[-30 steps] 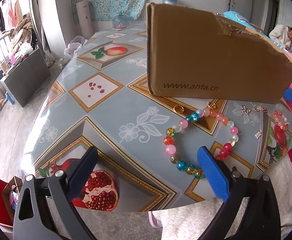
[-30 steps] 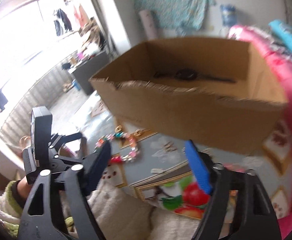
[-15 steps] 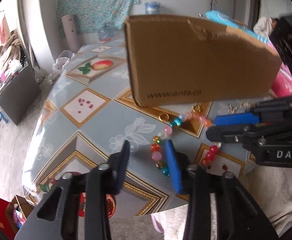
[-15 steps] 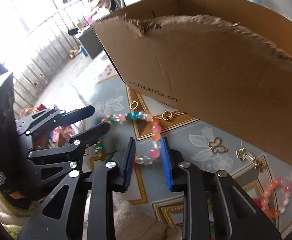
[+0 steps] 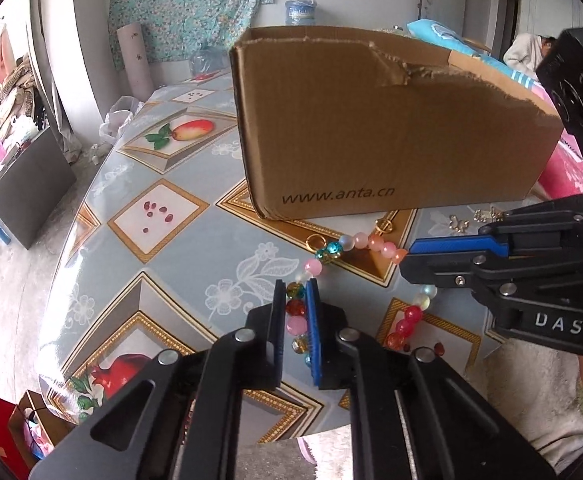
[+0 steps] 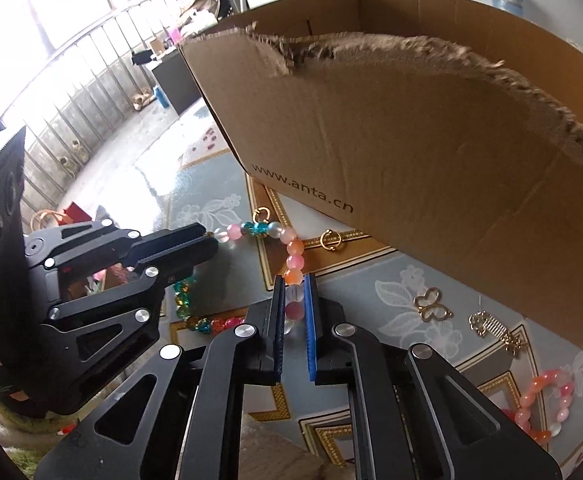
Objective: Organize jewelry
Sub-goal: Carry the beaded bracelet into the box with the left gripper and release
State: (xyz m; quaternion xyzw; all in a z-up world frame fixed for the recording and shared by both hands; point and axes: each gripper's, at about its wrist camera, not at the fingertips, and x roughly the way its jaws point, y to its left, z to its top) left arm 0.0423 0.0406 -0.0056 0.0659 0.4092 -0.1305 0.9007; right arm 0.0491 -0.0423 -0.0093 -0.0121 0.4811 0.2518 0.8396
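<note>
Both tongs had swung in from wide apart, left tongs (image 5: 296, 300) and right tongs (image 6: 294, 298) closing on opposite sides of the glossy round-beaded bracelet (image 5: 355, 240), lying on the patterned bench (image 5: 163, 240) near a torn cardboard box (image 5: 391, 128).

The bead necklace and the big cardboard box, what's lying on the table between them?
In the right wrist view, a gold ring lies on the tablecloth between the bead necklace and the cardboard box. Another small gold ring sits at the box's corner.

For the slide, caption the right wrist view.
Right hand-held gripper closing on the beaded bracelet beside the cardboard box, left hand-held gripper pinching its far side.
</note>
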